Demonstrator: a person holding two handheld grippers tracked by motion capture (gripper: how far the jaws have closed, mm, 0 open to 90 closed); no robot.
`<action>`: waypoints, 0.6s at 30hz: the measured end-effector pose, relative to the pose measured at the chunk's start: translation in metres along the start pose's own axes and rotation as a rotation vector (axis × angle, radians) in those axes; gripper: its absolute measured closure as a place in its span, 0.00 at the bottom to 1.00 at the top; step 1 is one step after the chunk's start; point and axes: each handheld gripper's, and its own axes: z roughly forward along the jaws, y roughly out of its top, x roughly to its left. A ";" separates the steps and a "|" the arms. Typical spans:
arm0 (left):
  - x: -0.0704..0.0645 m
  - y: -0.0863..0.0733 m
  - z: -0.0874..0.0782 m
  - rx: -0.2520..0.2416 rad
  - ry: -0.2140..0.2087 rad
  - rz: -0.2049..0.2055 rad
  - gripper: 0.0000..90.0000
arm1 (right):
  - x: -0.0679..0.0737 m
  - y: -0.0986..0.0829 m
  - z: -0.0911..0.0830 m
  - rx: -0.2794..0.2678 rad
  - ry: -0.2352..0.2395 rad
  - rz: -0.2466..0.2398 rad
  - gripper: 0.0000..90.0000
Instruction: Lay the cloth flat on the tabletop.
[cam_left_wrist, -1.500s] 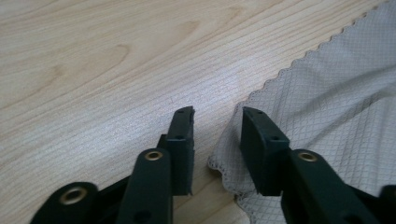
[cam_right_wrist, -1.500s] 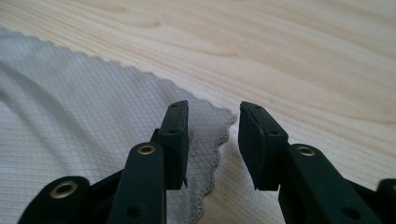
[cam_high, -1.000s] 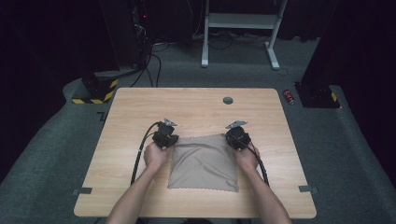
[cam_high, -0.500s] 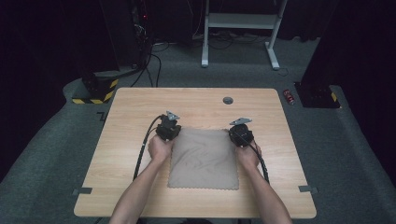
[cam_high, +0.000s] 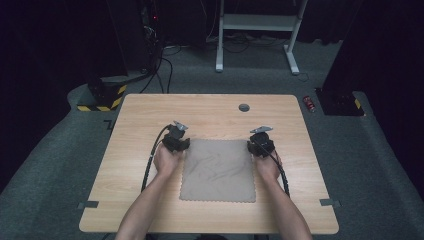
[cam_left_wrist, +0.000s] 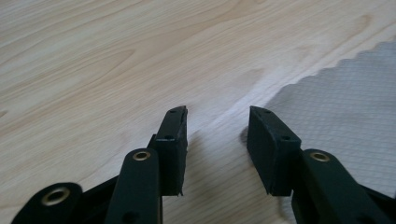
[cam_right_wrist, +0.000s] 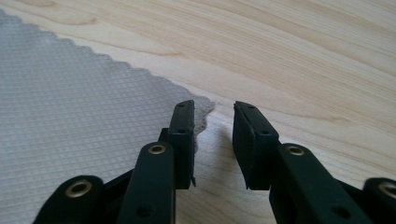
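On table, mid-front: grey cloth (cam_high: 218, 170) lies spread flat, square to the person, far edge between the two grippers.
Cloth, make: thin waffle-weave with a scalloped edge (cam_right_wrist: 84, 107); judged light, limp, not fragile, likely to drag on the wood rather than slide.
Cloth, surface: a few soft creases across the middle; otherwise flat on the table (cam_high: 150, 115).
Left gripper (cam_high: 175, 141): at the far left corner of the cloth, jaws parted to a moderate gap, nothing between them; in the left gripper view (cam_left_wrist: 217, 135) the cloth edge lies just ahead and to one side.
Right gripper (cam_high: 261, 143): at the far right corner, jaws likewise apart and empty; in the right gripper view (cam_right_wrist: 212, 135) the corner tip (cam_right_wrist: 205, 109) sits just ahead of the gap.
Where to grip: by the corners, pinching low so one jaw slips under the edge; a mid-edge hold would let it sag.
Change from earlier frames: cloth was shorter front to back, apparently folded or bunched, with grippers on its far edge; now opened out to full size, grippers moved apart and released.
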 end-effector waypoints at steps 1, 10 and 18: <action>0.004 0.000 0.000 0.006 0.007 -0.015 0.65 | -0.001 0.000 0.000 0.002 -0.005 0.010 0.76; 0.004 -0.020 -0.025 -0.071 -0.123 -0.076 0.54 | 0.009 -0.009 -0.020 -0.058 0.066 -0.003 0.71; -0.030 -0.046 -0.047 -0.082 -0.230 -0.007 0.50 | 0.033 -0.034 -0.044 -0.084 0.190 -0.046 0.67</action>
